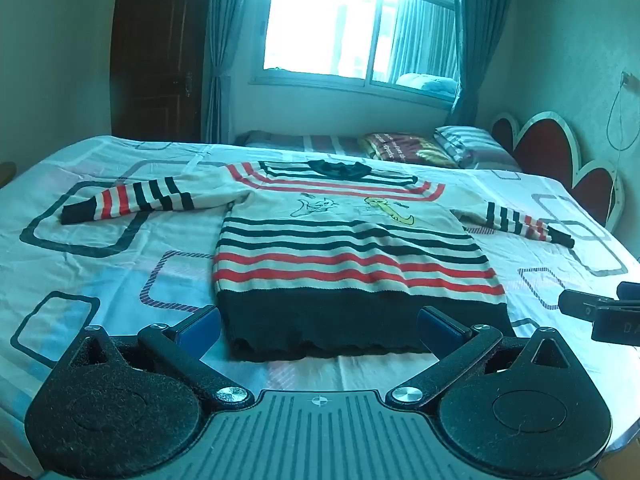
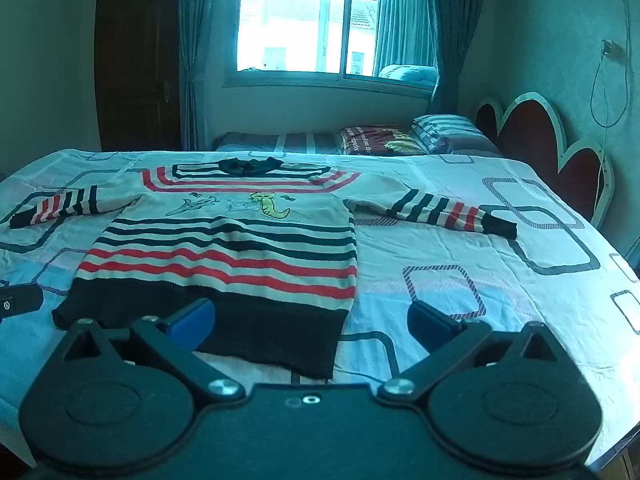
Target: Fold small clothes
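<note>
Fingers (image 1: pixel 200 326) of both grippers stood apart, empty, short of sweater (image 1: pixel 352 256); a shallow pinch would likely lift one knit layer only.

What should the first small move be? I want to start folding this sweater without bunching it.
Probably bring the left tongs to the left sleeve's cuff and fold it across the body. The sweater lies flat on the bed, both sleeves spread outward, and both tongs are open and empty.
</note>
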`<act>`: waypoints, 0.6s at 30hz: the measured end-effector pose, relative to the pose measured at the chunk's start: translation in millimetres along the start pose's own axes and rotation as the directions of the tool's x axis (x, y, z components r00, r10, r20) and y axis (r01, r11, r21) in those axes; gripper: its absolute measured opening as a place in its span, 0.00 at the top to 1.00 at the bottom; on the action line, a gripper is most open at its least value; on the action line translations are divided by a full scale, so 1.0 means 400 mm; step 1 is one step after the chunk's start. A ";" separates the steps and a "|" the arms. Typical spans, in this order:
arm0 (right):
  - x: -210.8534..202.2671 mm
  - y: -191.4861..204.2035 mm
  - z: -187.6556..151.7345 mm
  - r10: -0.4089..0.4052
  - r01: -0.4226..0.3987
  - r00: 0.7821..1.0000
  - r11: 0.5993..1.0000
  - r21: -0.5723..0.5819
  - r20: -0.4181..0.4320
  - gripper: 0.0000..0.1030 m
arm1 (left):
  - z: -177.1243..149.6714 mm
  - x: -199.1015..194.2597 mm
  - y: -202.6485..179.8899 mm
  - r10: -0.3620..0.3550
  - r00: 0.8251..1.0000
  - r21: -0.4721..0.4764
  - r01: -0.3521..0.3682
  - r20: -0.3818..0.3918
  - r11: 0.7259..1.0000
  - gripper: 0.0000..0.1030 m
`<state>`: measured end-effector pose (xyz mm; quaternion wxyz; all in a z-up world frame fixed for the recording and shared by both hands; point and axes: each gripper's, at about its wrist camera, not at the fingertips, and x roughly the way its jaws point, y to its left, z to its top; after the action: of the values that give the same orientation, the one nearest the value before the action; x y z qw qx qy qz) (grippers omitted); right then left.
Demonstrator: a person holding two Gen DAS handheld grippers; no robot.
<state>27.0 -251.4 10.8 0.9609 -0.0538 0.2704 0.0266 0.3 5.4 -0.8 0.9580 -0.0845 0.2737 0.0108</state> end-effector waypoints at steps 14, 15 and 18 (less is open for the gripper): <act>0.004 0.008 -0.001 0.006 -0.006 1.000 1.000 0.006 0.006 0.01 | -0.002 0.002 -0.011 0.043 0.999 0.042 -0.044 0.003 0.998 0.00; 0.003 0.008 -0.001 0.006 -0.006 1.000 1.000 0.007 0.006 0.01 | -0.002 0.002 -0.009 0.044 0.999 0.042 -0.044 0.003 0.998 0.00; 0.000 0.004 0.002 0.008 -0.008 1.000 1.000 0.003 0.006 0.01 | -0.001 0.004 -0.009 0.046 0.999 0.044 -0.046 0.002 0.998 0.00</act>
<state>27.1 -249.7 11.5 0.9617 -0.0514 0.2676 0.0304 1.5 1.7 -1.4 0.9593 -0.0571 0.2752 0.0267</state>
